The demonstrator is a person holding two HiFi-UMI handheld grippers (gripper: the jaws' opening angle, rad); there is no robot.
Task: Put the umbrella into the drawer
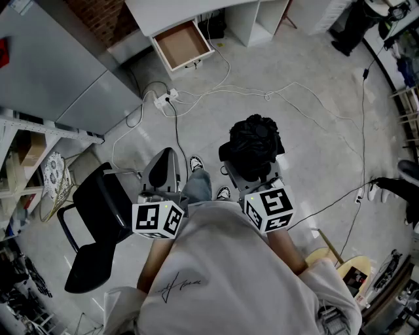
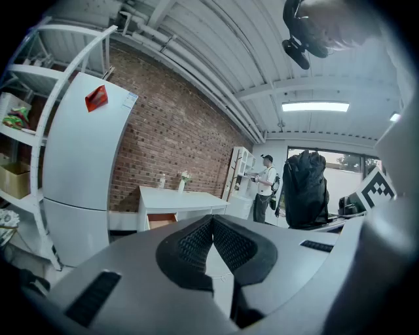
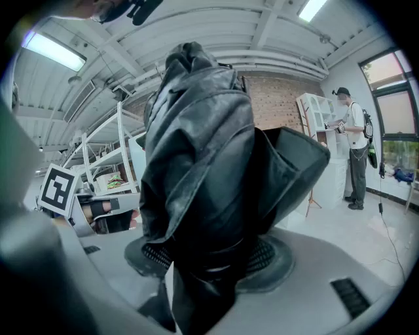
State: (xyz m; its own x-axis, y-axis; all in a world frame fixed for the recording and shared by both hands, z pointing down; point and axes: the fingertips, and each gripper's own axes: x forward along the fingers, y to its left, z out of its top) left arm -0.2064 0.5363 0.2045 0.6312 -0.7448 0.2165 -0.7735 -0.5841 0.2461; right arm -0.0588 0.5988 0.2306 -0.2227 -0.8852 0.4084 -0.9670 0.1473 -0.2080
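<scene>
So the right claw is clamped on the folded black umbrella. Both pads press into the bundled fabric low down, and the jaws stand wide because the bundle is fat. The umbrella sticks up and forward out of the grip, canopy all crumpled. My guess is it's held near the base so the bulk rides ahead of the claw and can go into the drawer first.

The left claw is closed with nothing in it. The pad tips meet and only floor shows in the slit below them. It's just carried alongside, probably spare for now, maybe for the drawer front later.

The drawer is already pulled open from the white desk at the far side of the room. It's well apart from the umbrella, with loose cables and a power strip on the floor in between. A black chair sits just off to the left.

Hard-to-see stuff:
- From the head view the canopy covers the right claw's tips completely.
- In the right gripper view the umbrella's lower end drops out of sight below the jaws, so I can't tell where the handle is.
- The umbrella also blocks that camera's look at the drawer.
- The left gripper view only catches the drawer's front edge. From above it looks bare inside, though its back end is tucked under the desk.
</scene>
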